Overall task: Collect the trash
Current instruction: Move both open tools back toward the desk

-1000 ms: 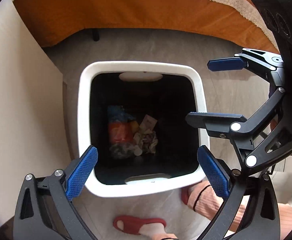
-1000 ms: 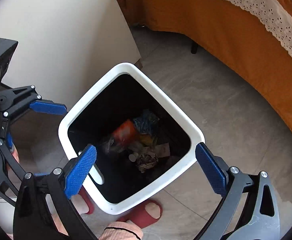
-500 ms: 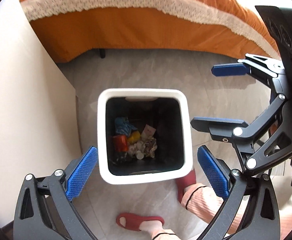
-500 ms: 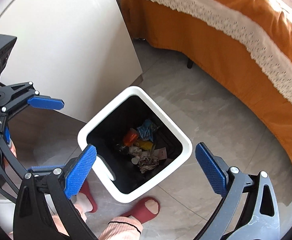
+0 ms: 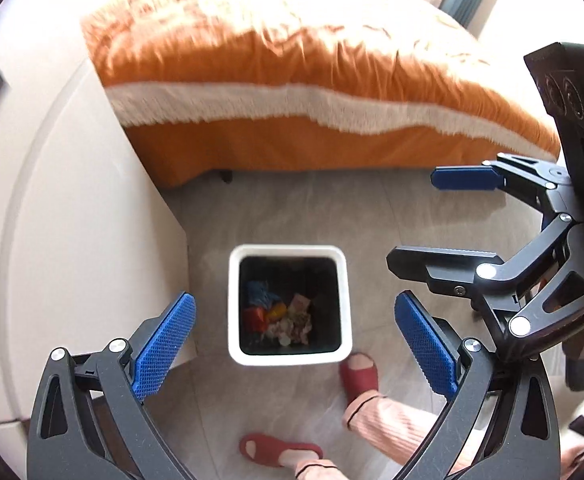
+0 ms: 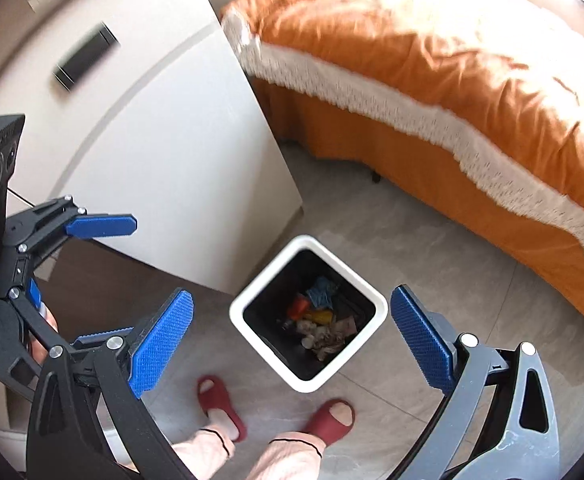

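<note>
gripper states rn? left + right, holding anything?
Left gripper: open, holding nothing, above the trash bin.
Right gripper: open, holding nothing, also above the bin.

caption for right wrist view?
Open right gripper above white trash bin holding mixed litter, beside orange bed.

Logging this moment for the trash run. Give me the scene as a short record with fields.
bin: white bin with dark inside, upright on the floor
contents: trash at the bottom, mixed wrappers and crumpled paper
left gripper: open, empty, high above the bin
right gripper: open, empty, high above the bin
person: red slippers, feet beside the bin
surroundings: bed with orange cover beyond the bin; white cabinet beside it
</note>
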The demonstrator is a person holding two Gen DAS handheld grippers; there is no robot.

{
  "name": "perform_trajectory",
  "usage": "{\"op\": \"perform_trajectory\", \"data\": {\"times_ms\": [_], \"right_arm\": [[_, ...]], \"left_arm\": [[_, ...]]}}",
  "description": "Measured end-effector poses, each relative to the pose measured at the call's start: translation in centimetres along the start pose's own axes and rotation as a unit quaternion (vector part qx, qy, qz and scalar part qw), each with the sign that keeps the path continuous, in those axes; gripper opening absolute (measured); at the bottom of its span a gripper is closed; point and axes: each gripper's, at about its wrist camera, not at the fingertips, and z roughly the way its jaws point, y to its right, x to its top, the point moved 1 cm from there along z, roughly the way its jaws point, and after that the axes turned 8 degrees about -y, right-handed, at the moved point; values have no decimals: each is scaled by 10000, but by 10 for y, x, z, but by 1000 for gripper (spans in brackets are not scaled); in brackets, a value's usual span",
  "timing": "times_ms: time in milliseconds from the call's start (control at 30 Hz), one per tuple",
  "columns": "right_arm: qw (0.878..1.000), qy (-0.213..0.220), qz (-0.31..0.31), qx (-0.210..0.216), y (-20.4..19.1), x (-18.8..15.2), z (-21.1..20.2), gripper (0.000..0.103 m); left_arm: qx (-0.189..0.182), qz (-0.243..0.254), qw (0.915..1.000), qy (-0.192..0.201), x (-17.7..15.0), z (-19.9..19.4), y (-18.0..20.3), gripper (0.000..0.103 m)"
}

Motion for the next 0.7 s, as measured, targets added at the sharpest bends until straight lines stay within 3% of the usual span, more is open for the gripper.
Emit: {"op": "perform_trajectory", "data": {"times_ms": [200,400,700], "right_arm": [[9984,557,-102,26,-37,14,-73,99],[9909,1190,-579,254,-95,44,-136,99],[9687,1685,-1711,622,-217,88,-168,99]], "left_arm": [[440,-135,9961,751,-2,-95,9,98],[925,-630,9846,1341,-15,-187,-10,98],[1829,-1336,9548,1924,-63,-290,-77,98]]}}
